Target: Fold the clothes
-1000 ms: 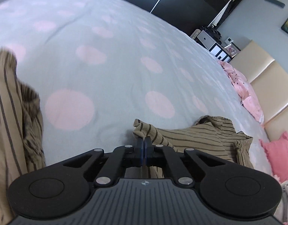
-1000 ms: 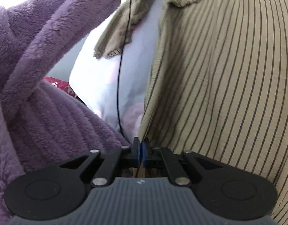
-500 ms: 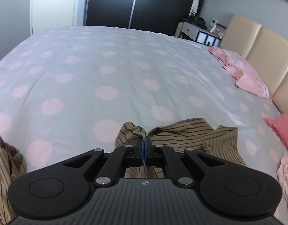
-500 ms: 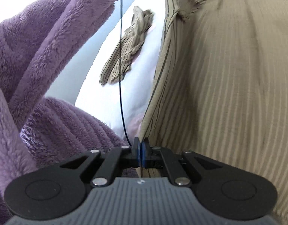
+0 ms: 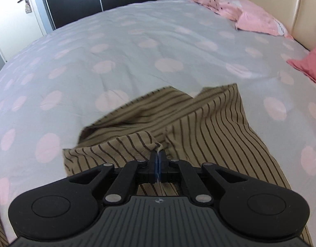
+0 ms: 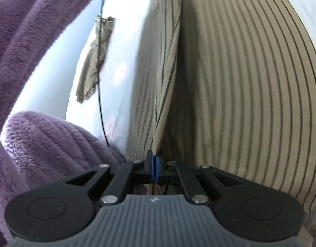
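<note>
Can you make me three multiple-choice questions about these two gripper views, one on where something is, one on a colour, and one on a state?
1. Where does the tan, dark-striped cotton garment lie in the left wrist view?
A. On the grey bedspread with pink dots
B. On a wooden floor
C. Inside a drawer

2. What colour is the fluffy fleece sleeve in the right wrist view?
A. Green
B. Purple
C. White

3. How do the jaws of the left gripper stand?
A. Wide open, holding nothing
B. Open around a pillow
C. Shut on the striped cloth

Key: 1 A, the garment spreads over the dotted cover; 2 B, the fleece is plainly purple; 3 C, the pads meet with a fold of cloth pinched between them. The right gripper grips the cloth likewise.
</note>
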The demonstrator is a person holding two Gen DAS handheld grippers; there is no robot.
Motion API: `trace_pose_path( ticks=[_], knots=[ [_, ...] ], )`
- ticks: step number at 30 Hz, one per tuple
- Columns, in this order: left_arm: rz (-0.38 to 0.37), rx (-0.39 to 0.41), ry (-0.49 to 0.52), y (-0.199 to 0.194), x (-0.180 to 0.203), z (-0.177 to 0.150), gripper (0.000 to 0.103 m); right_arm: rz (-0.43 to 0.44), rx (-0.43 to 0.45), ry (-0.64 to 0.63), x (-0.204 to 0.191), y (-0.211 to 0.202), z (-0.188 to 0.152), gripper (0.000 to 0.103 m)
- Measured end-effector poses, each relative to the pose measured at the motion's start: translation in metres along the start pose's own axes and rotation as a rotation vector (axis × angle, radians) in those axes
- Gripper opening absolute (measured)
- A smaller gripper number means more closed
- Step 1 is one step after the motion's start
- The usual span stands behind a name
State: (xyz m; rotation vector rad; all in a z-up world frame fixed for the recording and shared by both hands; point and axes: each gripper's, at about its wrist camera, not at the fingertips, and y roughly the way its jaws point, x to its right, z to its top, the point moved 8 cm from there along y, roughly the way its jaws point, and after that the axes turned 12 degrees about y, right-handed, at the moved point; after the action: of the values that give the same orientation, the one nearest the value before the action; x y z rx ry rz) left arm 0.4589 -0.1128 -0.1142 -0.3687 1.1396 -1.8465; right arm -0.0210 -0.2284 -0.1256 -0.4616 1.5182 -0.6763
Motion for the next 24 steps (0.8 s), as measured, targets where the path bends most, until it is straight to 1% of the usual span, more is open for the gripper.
trace_pose_path(
  ticks=[3, 6, 7, 8, 9, 10, 11, 14, 16, 18, 21, 24],
  knots=[
    [0.001, -0.022, 0.015, 0.011, 0.005, -0.004, 0.0, -0.01, -0.008, 0.016, 0.011, -0.001, 0.001, 0.003],
    [0.003, -0.039, -0.002, 0.014, 0.005, -0.006, 0.002, -0.02, -0.029, 0.029, 0.018, 0.001, 0.001, 0.003],
    [0.001, -0.03, -0.005, 0.008, 0.005, -0.007, 0.01, -0.019, -0.035, 0.034, 0.018, 0.002, 0.001, 0.003],
    [0.0, -0.021, -0.009, 0.002, 0.004, -0.007, 0.021, -0.02, -0.041, 0.036, 0.016, 0.005, 0.003, 0.003],
    [-0.002, -0.012, -0.013, -0.004, 0.003, -0.007, 0.026, -0.024, -0.044, 0.036, 0.017, 0.005, 0.002, 0.003],
    [-0.003, -0.003, -0.017, -0.011, 0.002, -0.008, 0.036, -0.028, -0.043, 0.034, 0.018, 0.004, 0.003, 0.003],
    [-0.005, 0.005, -0.02, -0.017, 0.001, -0.008, 0.04, -0.031, -0.041, 0.032, 0.019, 0.004, 0.003, 0.003],
    [-0.014, 0.032, -0.031, -0.043, -0.003, -0.014, 0.041, -0.048, -0.035, 0.025, 0.025, 0.005, 0.002, 0.003],
    [-0.021, 0.045, -0.033, -0.07, -0.006, -0.028, 0.042, -0.057, -0.029, 0.022, 0.028, 0.005, 0.002, 0.003],
    [-0.041, 0.058, -0.029, -0.097, -0.007, -0.047, 0.044, -0.067, -0.019, 0.013, 0.031, 0.005, 0.002, 0.007],
    [-0.065, 0.068, -0.042, -0.137, -0.006, -0.087, 0.045, -0.086, -0.002, -0.012, 0.034, 0.003, 0.001, 0.008],
    [-0.101, 0.066, -0.078, -0.17, 0.0, -0.135, 0.047, -0.087, 0.009, -0.021, 0.036, 0.003, -0.004, 0.009]
  ],
)
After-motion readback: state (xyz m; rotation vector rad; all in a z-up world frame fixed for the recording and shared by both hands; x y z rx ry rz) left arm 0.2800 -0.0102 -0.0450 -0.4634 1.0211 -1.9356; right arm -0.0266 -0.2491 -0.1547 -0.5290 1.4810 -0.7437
